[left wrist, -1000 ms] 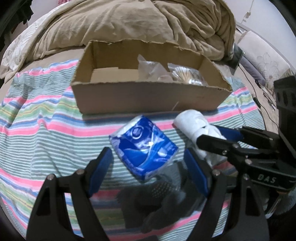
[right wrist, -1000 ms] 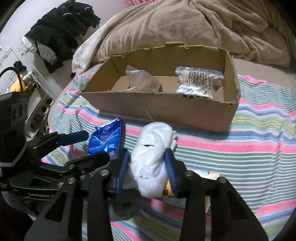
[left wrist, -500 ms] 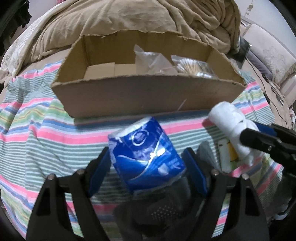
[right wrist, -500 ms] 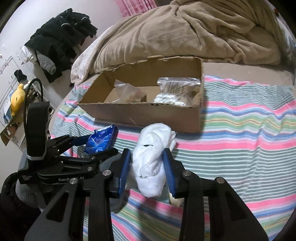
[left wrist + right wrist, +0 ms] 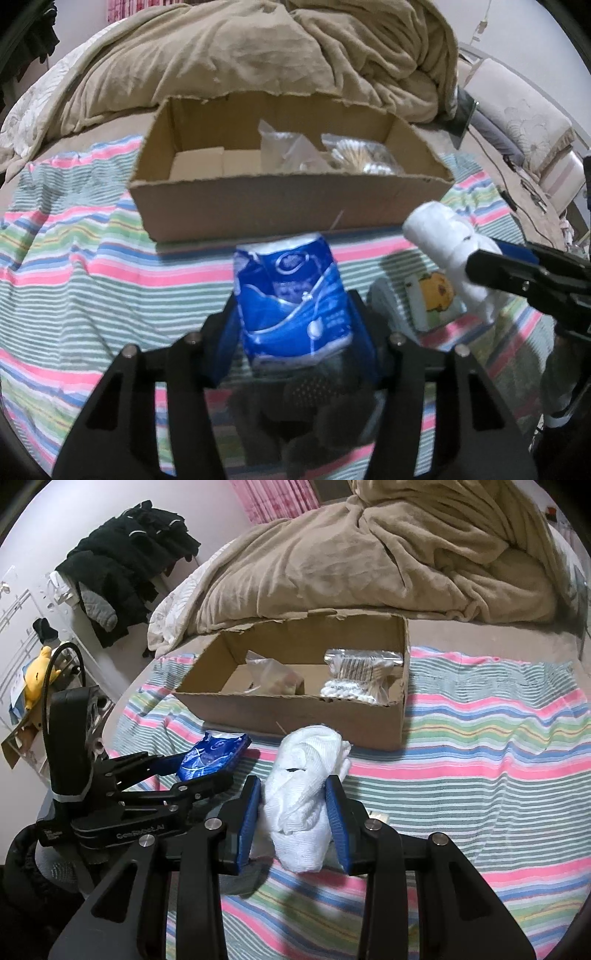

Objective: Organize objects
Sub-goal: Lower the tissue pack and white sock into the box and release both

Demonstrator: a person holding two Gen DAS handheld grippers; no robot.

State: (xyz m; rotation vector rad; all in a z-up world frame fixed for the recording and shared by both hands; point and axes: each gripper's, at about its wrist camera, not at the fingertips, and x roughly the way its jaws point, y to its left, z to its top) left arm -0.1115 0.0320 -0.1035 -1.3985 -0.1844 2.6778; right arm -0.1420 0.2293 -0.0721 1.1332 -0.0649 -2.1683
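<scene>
My left gripper is shut on a blue tissue pack and holds it above the striped cloth, in front of the open cardboard box. The pack also shows in the right wrist view. My right gripper is shut on a rolled white cloth, also lifted, to the right of the left gripper; the roll shows in the left wrist view. The box holds a clear plastic bag and a pack of cotton swabs.
A striped cloth covers the bed. A small card with a yellow figure and dark gloves lie on it under the grippers. A tan blanket is heaped behind the box. Dark clothes hang at the left.
My left gripper has closed on the tissue pack and lifted it off the cloth. My right gripper has raised the white cloth roll, uncovering the yellow card beneath it.
</scene>
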